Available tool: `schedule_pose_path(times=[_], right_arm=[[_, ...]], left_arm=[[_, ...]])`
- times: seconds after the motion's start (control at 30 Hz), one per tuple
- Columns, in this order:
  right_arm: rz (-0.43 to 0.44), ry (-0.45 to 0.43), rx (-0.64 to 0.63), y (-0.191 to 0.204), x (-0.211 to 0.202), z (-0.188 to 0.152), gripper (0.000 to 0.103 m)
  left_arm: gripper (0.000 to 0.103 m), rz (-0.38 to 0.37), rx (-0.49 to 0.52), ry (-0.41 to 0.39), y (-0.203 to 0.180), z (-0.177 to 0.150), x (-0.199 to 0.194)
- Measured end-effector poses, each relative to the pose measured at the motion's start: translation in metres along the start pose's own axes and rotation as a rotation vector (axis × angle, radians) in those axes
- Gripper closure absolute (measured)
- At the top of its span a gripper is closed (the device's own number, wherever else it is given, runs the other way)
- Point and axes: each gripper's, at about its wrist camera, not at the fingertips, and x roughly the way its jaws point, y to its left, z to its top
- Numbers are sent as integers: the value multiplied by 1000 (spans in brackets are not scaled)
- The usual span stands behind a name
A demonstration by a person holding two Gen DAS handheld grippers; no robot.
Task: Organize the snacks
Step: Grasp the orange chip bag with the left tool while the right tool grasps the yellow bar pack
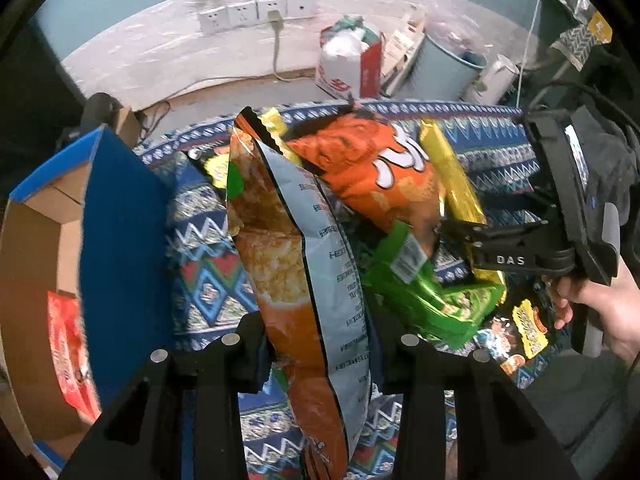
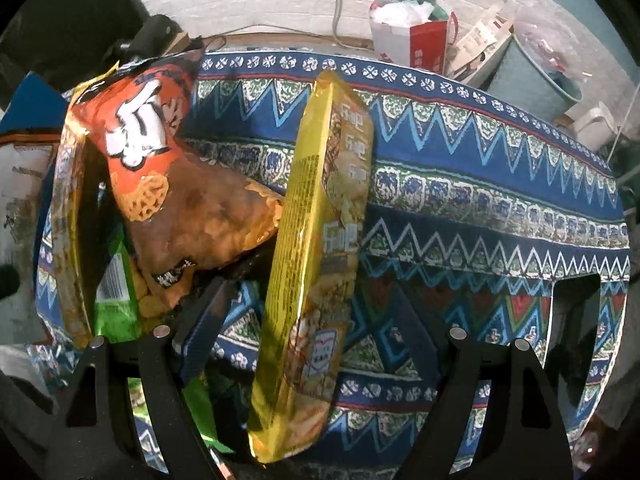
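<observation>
Our left gripper (image 1: 316, 344) has its fingers clenched on the popcorn bag (image 1: 296, 264), bound, we judge, for the box (image 1: 44, 216) at left. Our right gripper (image 2: 316, 332) has its fingers released astride the yellow pack (image 2: 320, 216); ready to grasp.

Snack pile (image 2: 168, 184) crowds the left; patterned cloth (image 2: 480, 200) rightward lies bare

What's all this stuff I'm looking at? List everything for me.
popcorn bag: one, orange and grey, gripped by the left gripper.
orange snack bag: one, on the pile behind.
yellow pack: one, between the right gripper's open jaws.
green bag: one, under the orange bag.
cardboard box: one, blue and brown, left, a red packet inside.
tablecloth: one, blue patterned.
wall sockets: four, white.
bucket: one, pale blue, by the wall.
left gripper: black, shut.
right gripper: black, open.
hand: one, holding the right gripper.
</observation>
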Motion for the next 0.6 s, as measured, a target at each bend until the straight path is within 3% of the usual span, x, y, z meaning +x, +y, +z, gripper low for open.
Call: schedule_pose_path(times=[0.17,0.37,0.4,0.47,0.6], right_arm=[[-43,7,14,-4,2,4,32],[-24,39,19,-5,20,4,41],[-31,30,8,-4,20,4,44],[-42,20,-21,2,20,4,59],[-45,8,-20,4,17,3,67]], left_arm=[[64,35,-13,-31,12,4,-6],[64,58,-34,-28,23,9,0],[64,60,-36,-25,25,9,2],[64,63,-41,-20,27,9,4],[64,59,-50,-13,29,7,4]])
